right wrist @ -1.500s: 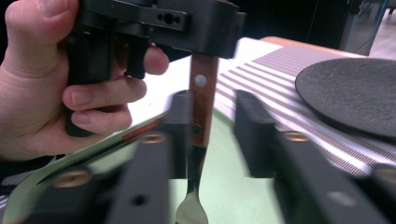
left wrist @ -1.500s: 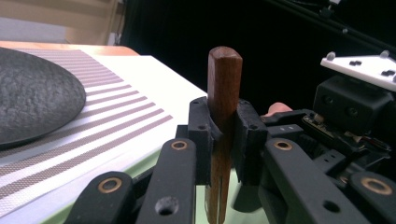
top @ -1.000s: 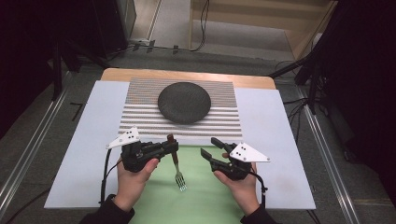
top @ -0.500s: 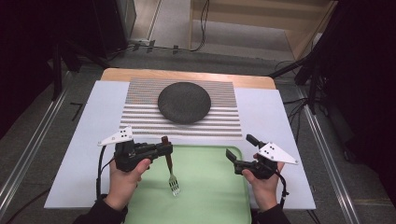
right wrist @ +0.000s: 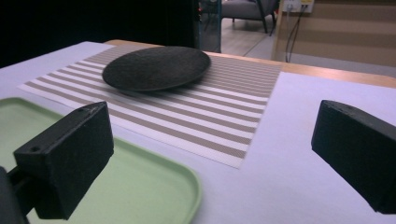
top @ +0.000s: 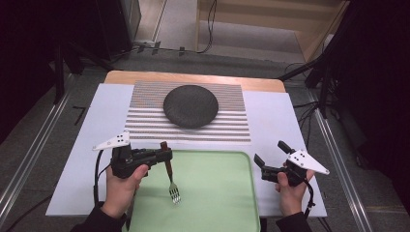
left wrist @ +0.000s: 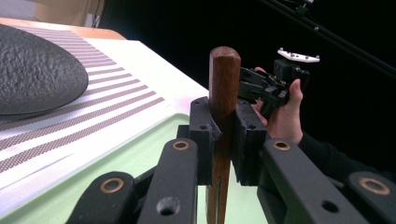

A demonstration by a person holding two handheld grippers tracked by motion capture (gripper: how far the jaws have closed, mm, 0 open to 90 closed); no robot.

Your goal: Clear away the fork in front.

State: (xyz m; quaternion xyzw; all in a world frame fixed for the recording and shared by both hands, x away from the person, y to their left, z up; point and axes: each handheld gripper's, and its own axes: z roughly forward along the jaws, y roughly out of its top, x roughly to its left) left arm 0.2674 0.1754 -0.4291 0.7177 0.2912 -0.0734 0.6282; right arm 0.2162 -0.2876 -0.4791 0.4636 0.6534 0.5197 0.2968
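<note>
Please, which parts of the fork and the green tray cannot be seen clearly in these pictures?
- fork: left gripper view, tines cut off by bottom edge; handle middle hidden between the left gripper jaws.
- green tray: high view, near rim cut off by bottom edge.
- Tine count: high view, too small.

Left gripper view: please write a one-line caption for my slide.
Left gripper clamps a fork's wooden handle above the green tray.
</note>
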